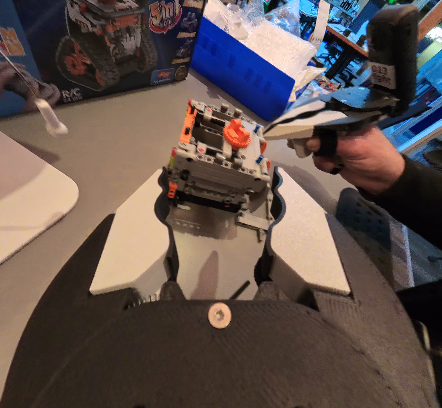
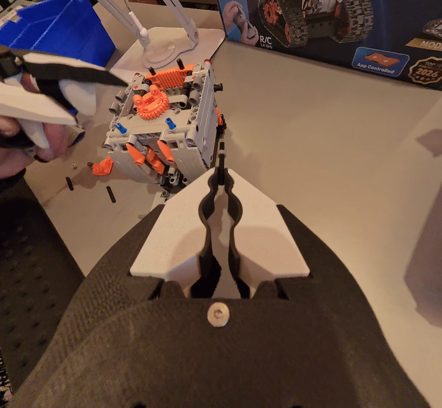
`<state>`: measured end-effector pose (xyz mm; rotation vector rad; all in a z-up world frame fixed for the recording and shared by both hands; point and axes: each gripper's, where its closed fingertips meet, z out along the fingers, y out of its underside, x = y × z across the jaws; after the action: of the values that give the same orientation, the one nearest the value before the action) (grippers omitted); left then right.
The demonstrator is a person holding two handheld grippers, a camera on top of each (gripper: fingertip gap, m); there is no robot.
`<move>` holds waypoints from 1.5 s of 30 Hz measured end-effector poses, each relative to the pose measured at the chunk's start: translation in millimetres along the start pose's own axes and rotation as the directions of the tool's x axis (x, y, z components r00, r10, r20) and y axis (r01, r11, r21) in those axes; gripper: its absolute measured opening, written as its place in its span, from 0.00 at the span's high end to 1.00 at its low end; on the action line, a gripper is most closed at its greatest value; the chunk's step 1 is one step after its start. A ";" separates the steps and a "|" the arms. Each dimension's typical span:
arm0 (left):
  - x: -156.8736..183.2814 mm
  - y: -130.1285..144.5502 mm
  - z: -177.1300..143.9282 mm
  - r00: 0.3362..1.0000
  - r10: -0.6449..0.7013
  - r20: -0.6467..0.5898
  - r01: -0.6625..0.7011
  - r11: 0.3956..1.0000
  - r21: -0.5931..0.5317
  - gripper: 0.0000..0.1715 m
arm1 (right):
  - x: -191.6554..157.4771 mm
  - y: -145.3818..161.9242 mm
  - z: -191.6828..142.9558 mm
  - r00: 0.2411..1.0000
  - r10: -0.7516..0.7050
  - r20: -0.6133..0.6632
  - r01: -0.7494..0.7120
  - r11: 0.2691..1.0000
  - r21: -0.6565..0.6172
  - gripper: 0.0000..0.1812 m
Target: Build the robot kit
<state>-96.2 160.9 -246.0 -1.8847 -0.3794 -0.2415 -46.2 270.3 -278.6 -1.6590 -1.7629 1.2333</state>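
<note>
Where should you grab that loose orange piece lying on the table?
Pinch the orange piece across its thin edges, coming straight down from above. It lies flat on the table, so only a top approach gets fingers around it. The block model sits close on one side, so close the jaws parallel to the model's wall, probably.

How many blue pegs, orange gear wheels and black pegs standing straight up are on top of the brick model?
Blue pegs: 2
Orange gear wheel: 1
Upright black pegs: 2
Total: 5, all on top of the brick model.
</note>
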 end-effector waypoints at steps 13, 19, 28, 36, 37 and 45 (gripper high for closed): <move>4.1 7.3 10.8 0.997 0.055 -0.053 -0.059 0.994 -0.087 0.55 | -10.0 -0.5 10.6 1.000 0.000 -0.024 0.000 0.999 0.034 1.00; 10.5 13.2 0.8 0.999 0.025 -0.025 -0.027 0.996 -0.086 0.55 | -5.9 -7.6 19.9 1.000 -0.019 -0.013 0.019 0.999 0.035 1.00; 18.4 20.8 -9.8 1.000 0.013 0.000 -0.012 0.996 -0.084 0.58 | 2.0 -18.8 34.1 0.999 -0.041 0.009 0.041 0.999 0.029 1.00; 13.6 25.5 -8.5 0.999 0.005 -0.032 -0.008 0.994 -0.114 0.61 | 1.5 -11.5 20.2 1.000 -0.014 -0.012 0.014 0.999 0.039 1.00; 16.6 26.0 -7.6 0.999 0.008 -0.038 -0.013 0.993 -0.116 0.62 | 0.1 -9.8 18.7 1.000 -0.002 -0.012 0.002 0.999 0.044 1.00; 26.0 29.4 -8.0 1.000 -0.001 -0.030 -0.002 0.994 -0.105 0.63 | 0.3 -13.3 27.9 0.999 -0.019 -0.029 0.020 0.999 0.043 1.00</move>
<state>-61.0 148.0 -259.9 -1.9823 -0.3516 -0.2947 -76.1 263.4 -282.3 -1.6234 -1.7196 1.2242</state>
